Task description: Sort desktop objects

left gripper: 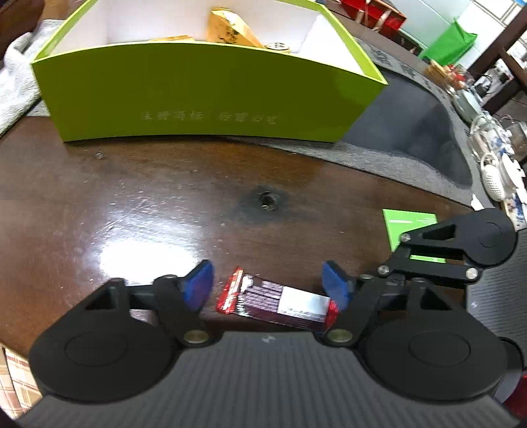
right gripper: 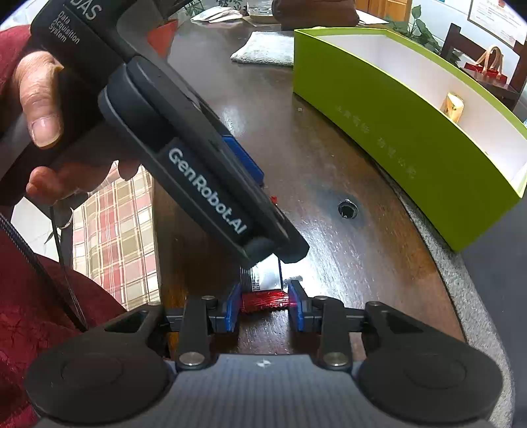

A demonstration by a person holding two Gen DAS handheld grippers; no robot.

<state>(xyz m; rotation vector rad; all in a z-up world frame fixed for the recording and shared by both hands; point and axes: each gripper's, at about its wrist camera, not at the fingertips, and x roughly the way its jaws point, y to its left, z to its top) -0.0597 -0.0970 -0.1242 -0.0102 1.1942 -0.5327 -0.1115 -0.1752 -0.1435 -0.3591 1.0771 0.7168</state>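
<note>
- Both tools are working on one red snack packet (left gripper: 280,301) lying on the dark wooden bench (left gripper: 164,197). The right tool (right gripper: 262,311) is clamping its blue pads (right gripper: 232,311) onto the packet's crimped red end, so it is gripping the packet.
- The left tool (left gripper: 268,286) is sitting with its jaws part open around the same packet, a pad at each end. The pads do not look to be pressing yet, though the far one is nearly touching the packet's crimped end.
- A likely trouble: two tools pulling on one light foil packet could be tearing or crumpling it, or yanking it free of the weaker grip if the hands move apart.
- The right tool is only catching the thin crimped edge, so the packet may be slipping out when lifted.
- A hand (right gripper: 39,108) is holding the left tool's handle close over the packet, hiding much of it in the right wrist view.
- Just beyond, a green card (left gripper: 408,227) is lying flat on the bench, partly under the right tool's linkage.
- Farthest, the lime-green box (left gripper: 210,95) is standing open with a yellow packet (left gripper: 230,29) inside, probably the drop place; its tall wall may be snagging a low carry.
</note>
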